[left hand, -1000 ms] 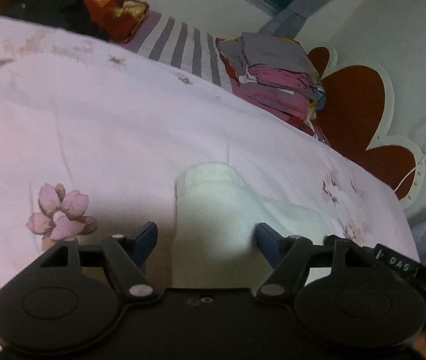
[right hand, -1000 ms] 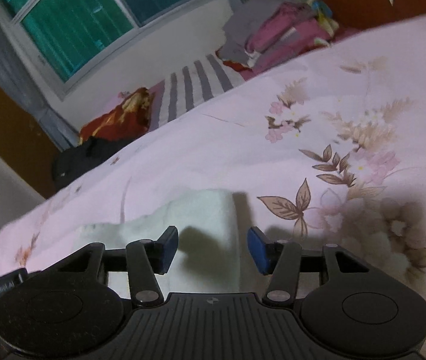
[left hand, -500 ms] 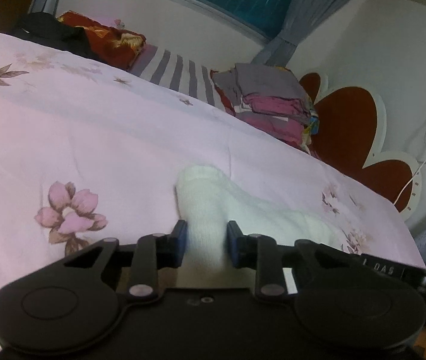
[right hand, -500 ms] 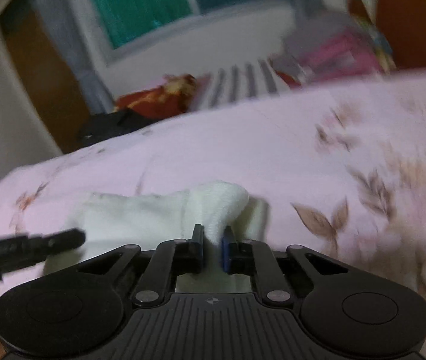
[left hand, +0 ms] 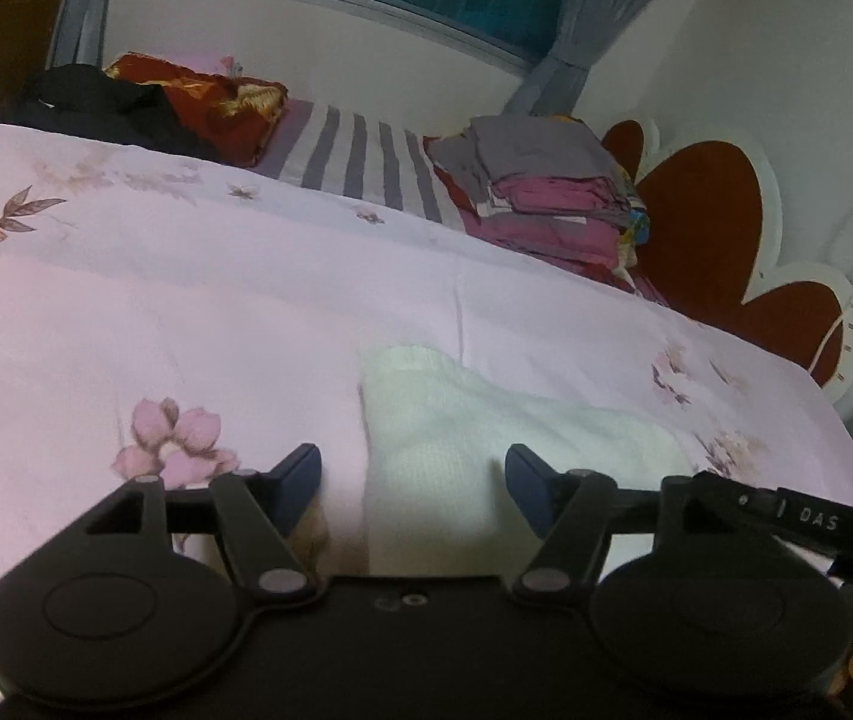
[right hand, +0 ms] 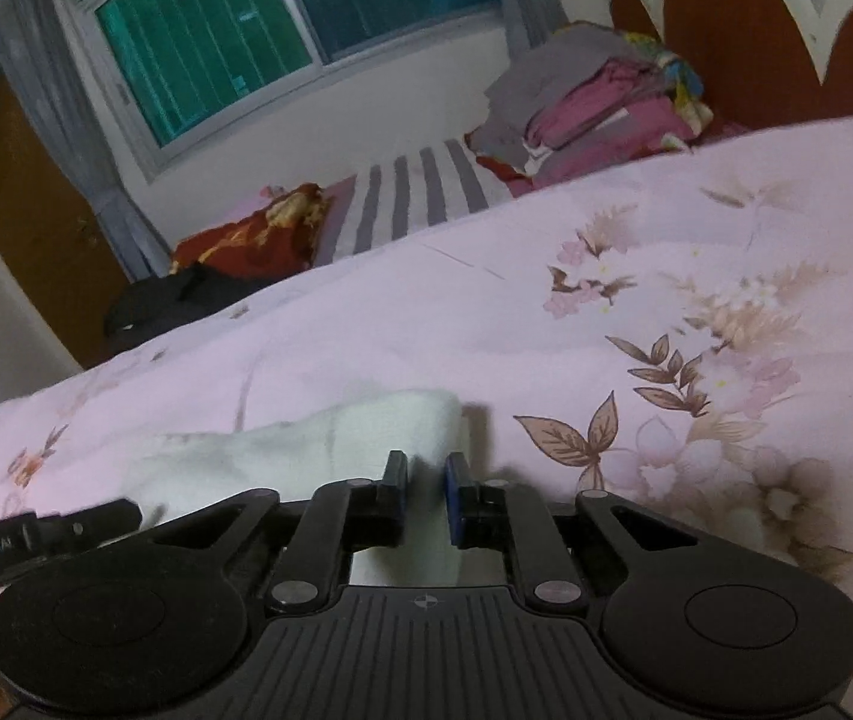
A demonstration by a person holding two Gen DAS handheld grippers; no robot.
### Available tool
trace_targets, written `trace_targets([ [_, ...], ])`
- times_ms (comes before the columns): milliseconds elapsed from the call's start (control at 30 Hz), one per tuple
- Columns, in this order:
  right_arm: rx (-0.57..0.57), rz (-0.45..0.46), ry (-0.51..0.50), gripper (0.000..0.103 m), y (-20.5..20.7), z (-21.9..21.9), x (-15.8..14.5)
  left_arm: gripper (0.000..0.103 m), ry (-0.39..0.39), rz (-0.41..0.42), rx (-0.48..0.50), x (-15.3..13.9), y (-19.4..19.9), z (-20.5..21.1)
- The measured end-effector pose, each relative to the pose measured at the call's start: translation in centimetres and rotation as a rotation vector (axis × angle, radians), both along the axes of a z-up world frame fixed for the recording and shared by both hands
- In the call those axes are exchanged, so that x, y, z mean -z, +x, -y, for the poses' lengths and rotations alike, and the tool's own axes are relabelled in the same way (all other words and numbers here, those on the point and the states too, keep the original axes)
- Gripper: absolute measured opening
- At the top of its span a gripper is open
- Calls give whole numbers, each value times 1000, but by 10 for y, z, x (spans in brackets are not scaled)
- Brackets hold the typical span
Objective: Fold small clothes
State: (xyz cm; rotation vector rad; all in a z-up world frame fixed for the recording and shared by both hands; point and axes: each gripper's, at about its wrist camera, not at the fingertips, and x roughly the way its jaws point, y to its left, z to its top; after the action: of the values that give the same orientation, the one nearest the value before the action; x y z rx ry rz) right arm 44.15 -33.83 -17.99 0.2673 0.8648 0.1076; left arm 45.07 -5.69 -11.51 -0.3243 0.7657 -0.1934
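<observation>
A small white knitted garment [left hand: 474, 426] lies on the pink floral bedspread [left hand: 186, 300]. In the left wrist view my left gripper [left hand: 413, 480] is open, with the near end of the garment lying between its fingers. In the right wrist view the garment [right hand: 318, 450] lies in front of and under my right gripper [right hand: 426, 489]. The right jaws stand nearly closed with a narrow gap over the garment's right end. The frames do not show whether cloth is pinched there.
A stack of folded grey and pink clothes [left hand: 546, 192] sits by the red headboard [left hand: 708, 222]. A striped pillow [left hand: 360, 150], a red patterned cloth [left hand: 210, 102] and a black garment [left hand: 96, 102] lie along the far side, under the window [right hand: 282, 30].
My left gripper closed on the garment half a second ago and has now opened again. My right gripper closed and stays nearly shut; the view has tilted back.
</observation>
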Motion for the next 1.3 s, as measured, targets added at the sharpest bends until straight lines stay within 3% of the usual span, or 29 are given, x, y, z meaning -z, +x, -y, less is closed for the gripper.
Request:
trace_targets([
  [267, -83, 16, -59, 16, -35, -27, -11, 70, 13, -41, 36, -5, -34, 0],
  [333, -89, 10, -101, 39, -42, -31, -8, 71, 11, -48, 43, -4, -43, 2],
  [367, -87, 11, -116, 55, -47, -32, -6, 71, 8, -52, 49, -3, -45, 3],
  [500, -78, -25, -104, 56, -56, -25, 1, 71, 1, -75, 66, 8, -48, 9],
  [767, -42, -97, 31, 56, -48, -6, 18, 79, -42, -106, 62, 24, -42, 10],
  [1000, -32, -120, 174, 56, -38, 9, 33, 77, -43, -91, 88, 28, -37, 11],
  [1233, -60, -97, 219, 54, -33, 9, 37, 58, -65, -86, 93, 29, -36, 16],
  [1300, -68, -94, 233, 43, -32, 9, 38, 53, -67, -88, 92, 29, -36, 17],
])
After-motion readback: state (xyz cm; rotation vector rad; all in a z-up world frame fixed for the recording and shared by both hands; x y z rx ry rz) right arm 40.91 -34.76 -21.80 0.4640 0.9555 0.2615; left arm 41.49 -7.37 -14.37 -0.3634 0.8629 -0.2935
